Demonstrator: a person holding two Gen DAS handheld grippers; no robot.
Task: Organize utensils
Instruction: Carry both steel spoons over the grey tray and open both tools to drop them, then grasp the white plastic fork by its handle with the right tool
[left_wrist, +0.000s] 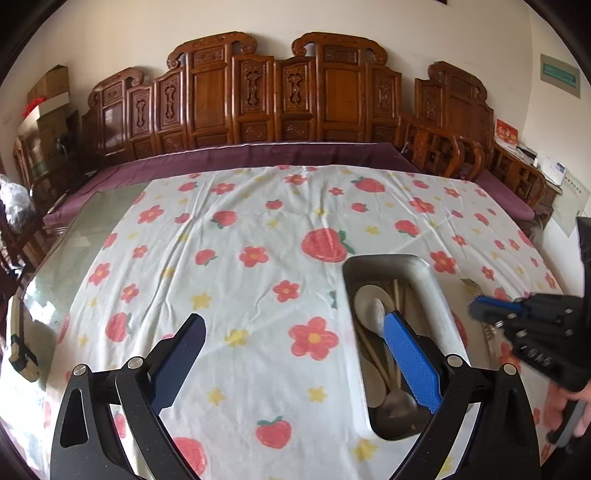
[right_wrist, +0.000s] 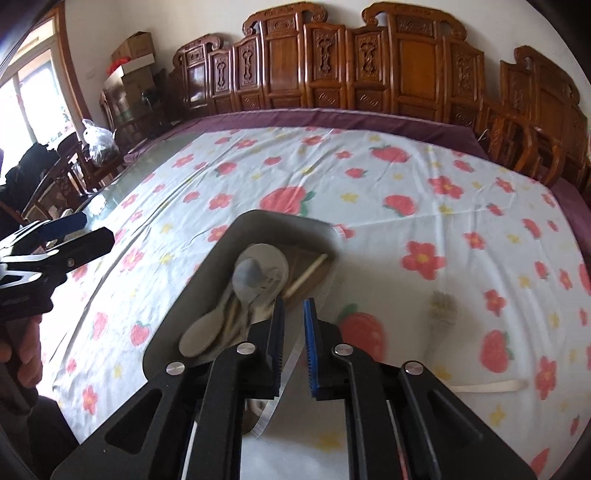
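Both tongs gape empty beside the metal tray of utensils.

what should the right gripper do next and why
Probably swing the right gripper rightward to the fork lying on the cloth beside the tray. It holds nothing, its fingers only slightly apart, and the spoons already sit in the tray.

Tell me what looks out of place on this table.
A pale fork lies loose on the flowered tablecloth, to the right of the metal tray, while the spoons and chopsticks are already piled inside it. The cloth is also wrinkled and leaves part of the glass tabletop bare. Nothing looks spilled or broken.
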